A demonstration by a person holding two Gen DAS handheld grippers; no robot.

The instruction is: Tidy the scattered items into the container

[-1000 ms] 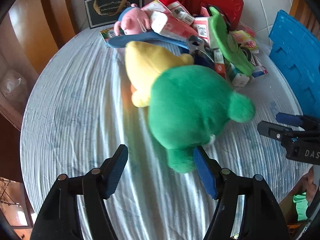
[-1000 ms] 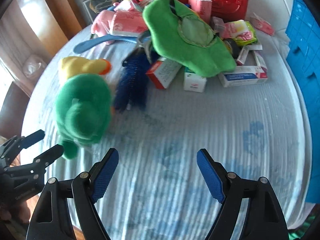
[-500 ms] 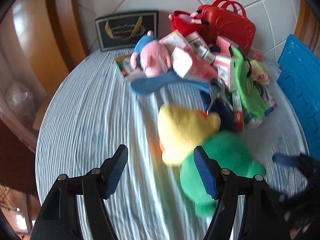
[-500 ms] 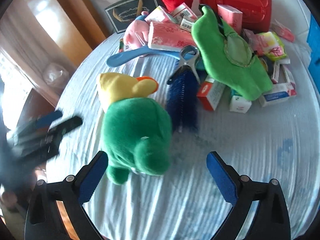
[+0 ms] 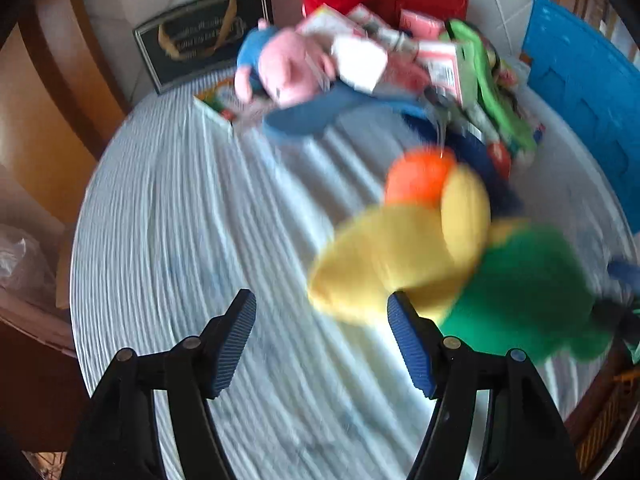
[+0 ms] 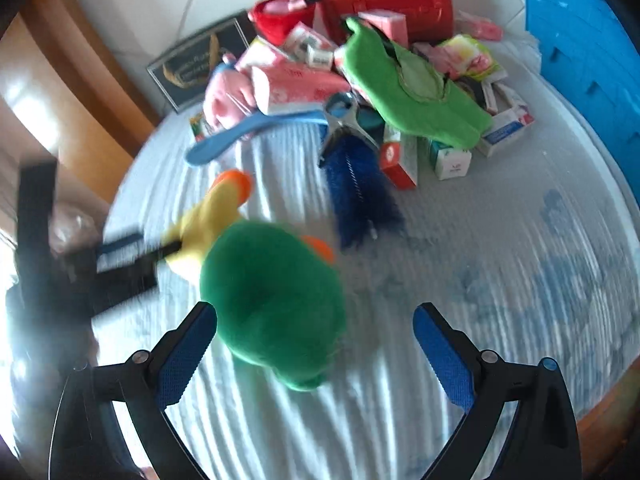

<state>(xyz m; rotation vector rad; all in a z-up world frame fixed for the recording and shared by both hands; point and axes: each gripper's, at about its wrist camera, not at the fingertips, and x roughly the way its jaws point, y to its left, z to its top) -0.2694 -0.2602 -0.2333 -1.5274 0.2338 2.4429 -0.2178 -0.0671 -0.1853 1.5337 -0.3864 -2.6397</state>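
Green-and-yellow plush duck (image 6: 272, 300) lay low-centre between the spread, empty right gripper (image 6: 316, 356); left gripper (image 5: 322, 342) gaped beside it.

Both wrist cams look steeply down past own fingers, close over table (image 5: 168, 216); share green plush (image 6: 272, 296), clutter pile.

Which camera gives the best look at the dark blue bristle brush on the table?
The right wrist view. There the dark blue brush lies whole and fairly sharp on the cloth, bristles and metal handle both visible. In the left wrist view it is only a blurred dark patch, mostly hidden behind the yellow and green plush toy.
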